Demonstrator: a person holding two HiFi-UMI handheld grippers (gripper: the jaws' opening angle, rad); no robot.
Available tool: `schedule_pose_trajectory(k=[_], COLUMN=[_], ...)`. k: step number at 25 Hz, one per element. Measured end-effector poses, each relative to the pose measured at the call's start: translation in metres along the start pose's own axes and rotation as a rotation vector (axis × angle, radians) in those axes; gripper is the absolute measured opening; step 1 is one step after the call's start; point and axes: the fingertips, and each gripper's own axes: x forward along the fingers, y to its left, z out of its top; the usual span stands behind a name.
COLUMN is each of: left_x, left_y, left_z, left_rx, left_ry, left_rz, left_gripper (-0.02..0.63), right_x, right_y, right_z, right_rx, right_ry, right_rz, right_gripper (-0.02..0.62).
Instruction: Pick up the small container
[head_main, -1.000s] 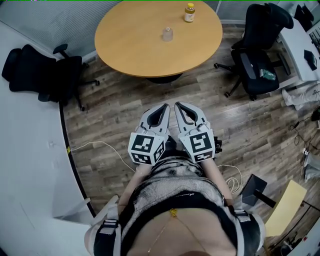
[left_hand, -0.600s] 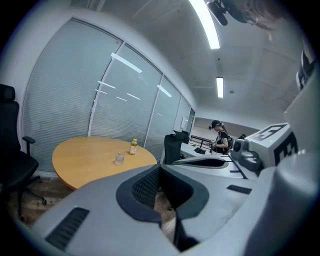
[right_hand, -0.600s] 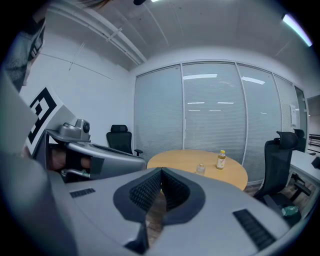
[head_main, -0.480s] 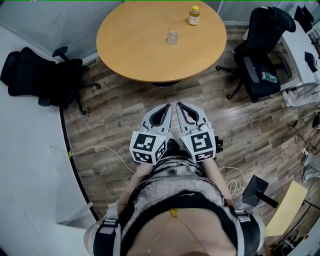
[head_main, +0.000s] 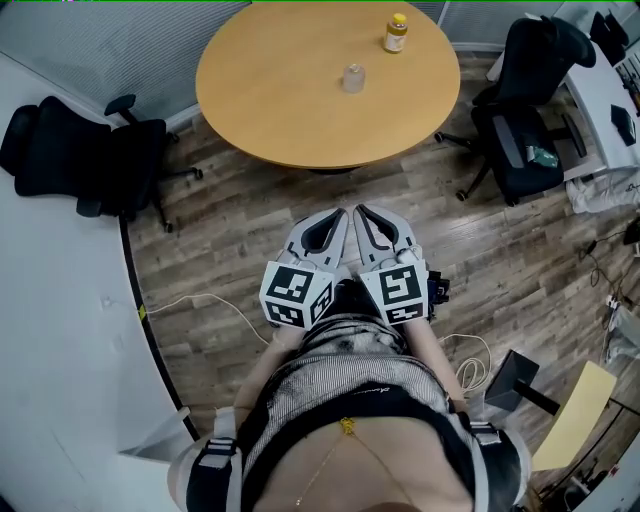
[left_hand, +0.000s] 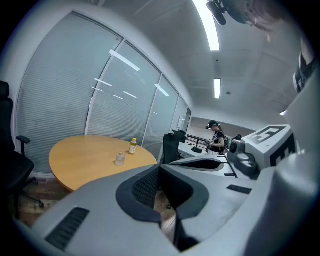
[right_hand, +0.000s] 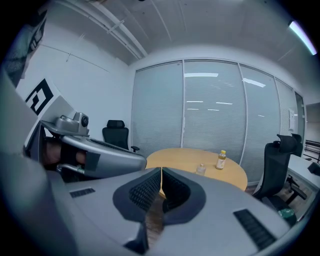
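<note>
Fingers (left_hand: 142, 186) of the left gripper (left_hand: 160, 169) are pressed together at their tips with nothing between them. The right gripper (right_hand: 161, 171) is the same: its ribbed black pads meet and pinch nothing.

The small clear jar-like container (head_main: 353, 77), which I take to be the thing to pick up, stands upright on the round light-wood tabletop (head_main: 270, 100). In the head view it sits a little right of the middle. Near it but apart, closer to the far edge, stands a small yellow bottle with a yellow cap (head_main: 396, 33). Nothing else shows on the tabletop.

A black office chair (head_main: 70, 150) stands off the table's left side and a second black office chair (head_main: 520, 125) off its right. A thin white cable (head_main: 200, 298) trails across the grey-brown wood-plank floor (head_main: 250, 240).

Both grippers are held side by side close in front of the person, above that floor and well apart from the table, pointing toward it.

The task looks to be at its very start. Nothing is grasped and neither gripper is near the container. What remains is the whole job: walk up to the tabletop, spread one pair of fingers, bring them round the container without knocking the bottle, close on it and lift.
</note>
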Motion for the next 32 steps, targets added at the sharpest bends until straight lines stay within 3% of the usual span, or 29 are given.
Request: schedule_pose_trajectory(k=[10, 23, 32], left_x=[0.023, 0.113, 0.151], left_y=[0.01, 0.038, 0.046], left_z=[0.003, 0.048, 0.057], left_rx=[-0.024, -0.028, -0.038], left_ry=[0.014, -0.001, 0.027], left_rz=[0.008, 0.039, 0.042], left_gripper=[0.02, 0.02, 0.02], right_x=[0.018, 0.078, 0.1], right_y=[-0.021, -0.1, -0.131], right_z=[0.004, 0.038, 0.042], right_rx=[0.011, -0.019, 0.0], right_ry=[-0.011, -0.038, -0.028], right_rz=[0.007, 0.067, 0.079], right_gripper=[0.021, 0.021, 0.021])
